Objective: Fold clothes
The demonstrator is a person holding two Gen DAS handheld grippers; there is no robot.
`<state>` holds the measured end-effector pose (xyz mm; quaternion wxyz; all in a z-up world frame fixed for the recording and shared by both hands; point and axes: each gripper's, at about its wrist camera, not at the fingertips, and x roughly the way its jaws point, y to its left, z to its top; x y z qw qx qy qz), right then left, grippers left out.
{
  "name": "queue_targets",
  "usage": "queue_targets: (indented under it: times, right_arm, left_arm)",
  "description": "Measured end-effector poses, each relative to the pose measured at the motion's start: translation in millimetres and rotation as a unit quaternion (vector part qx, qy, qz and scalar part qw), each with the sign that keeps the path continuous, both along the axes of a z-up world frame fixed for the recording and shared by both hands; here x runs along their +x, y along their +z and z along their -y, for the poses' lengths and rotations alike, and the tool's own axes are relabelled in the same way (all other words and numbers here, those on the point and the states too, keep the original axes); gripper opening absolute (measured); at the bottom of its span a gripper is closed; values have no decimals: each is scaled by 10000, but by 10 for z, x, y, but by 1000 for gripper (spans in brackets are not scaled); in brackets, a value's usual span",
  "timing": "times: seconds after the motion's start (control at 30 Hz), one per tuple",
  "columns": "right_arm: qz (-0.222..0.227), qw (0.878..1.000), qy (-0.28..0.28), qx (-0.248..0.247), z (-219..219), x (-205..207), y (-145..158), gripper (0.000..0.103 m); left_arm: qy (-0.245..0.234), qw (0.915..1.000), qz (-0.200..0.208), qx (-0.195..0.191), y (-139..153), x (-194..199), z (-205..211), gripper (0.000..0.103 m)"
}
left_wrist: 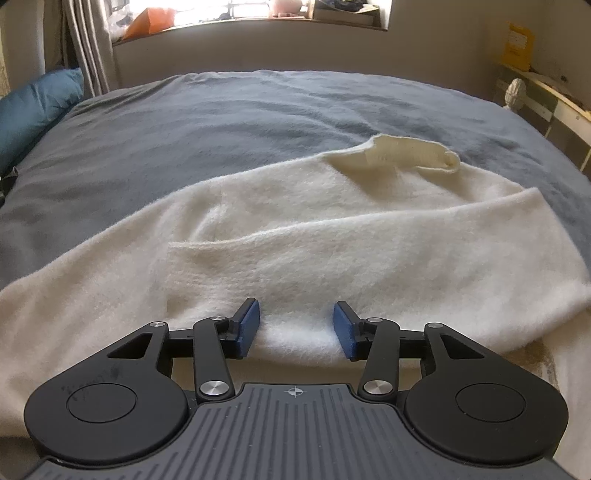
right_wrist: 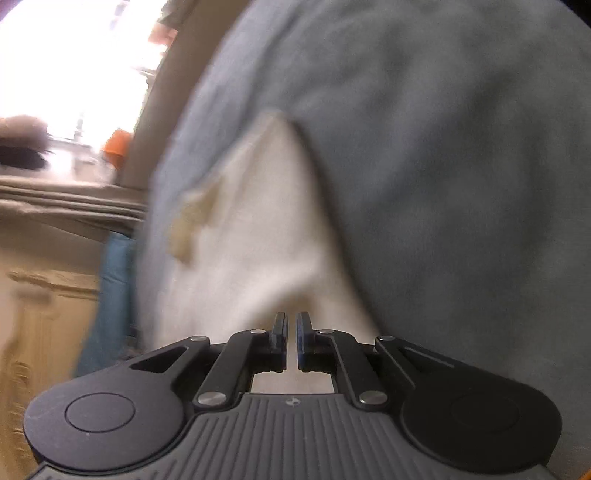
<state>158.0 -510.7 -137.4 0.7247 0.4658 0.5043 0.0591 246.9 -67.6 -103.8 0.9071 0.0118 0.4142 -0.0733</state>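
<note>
A cream fuzzy sweater (left_wrist: 295,236) lies spread on the grey bed cover (left_wrist: 221,122), with one sleeve folded across its body and the ribbed collar (left_wrist: 410,153) at the far side. My left gripper (left_wrist: 296,328) is open, its blue pads straddling a raised fold of the sweater at its near edge. In the blurred right wrist view the sweater (right_wrist: 258,236) stretches away from my right gripper (right_wrist: 291,334), whose pads are nearly closed with a thin strip of cream fabric between them.
A teal pillow (left_wrist: 33,110) lies at the bed's left edge. A window sill (left_wrist: 240,22) with clutter runs along the far wall. A wooden bed frame (left_wrist: 546,99) borders the right side. Pale furniture (right_wrist: 44,332) stands left of the bed.
</note>
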Motion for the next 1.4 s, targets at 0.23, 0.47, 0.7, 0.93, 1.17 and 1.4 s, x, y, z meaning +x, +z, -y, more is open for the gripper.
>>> queue_targets:
  times: [0.23, 0.47, 0.7, 0.93, 1.17, 1.4]
  right_arm:
    - [351, 9877, -563, 1416, 220, -456, -131, 9]
    - [-166, 9884, -875, 1232, 219, -619, -341, 9]
    - [735, 9901, -185, 1185, -264, 111, 122, 10]
    - [637, 9977, -118, 208, -619, 710, -131, 0]
    - [862, 9940, -24, 669, -736, 754, -102, 2]
    - [1141, 9880, 852, -604, -1181, 1081, 17, 1]
  left_arm:
    - [87, 9999, -60, -29, 43, -14, -12, 47]
    - [233, 9996, -121, -103, 129, -41, -91, 47]
    - [288, 9994, -173, -94, 118, -103, -188, 48]
    - [323, 9994, -102, -74, 125, -115, -194, 49]
    - [-520, 9939, 554, 793, 326, -386, 86, 50]
    - [-1117, 9801, 869, 1393, 419, -636, 203, 50]
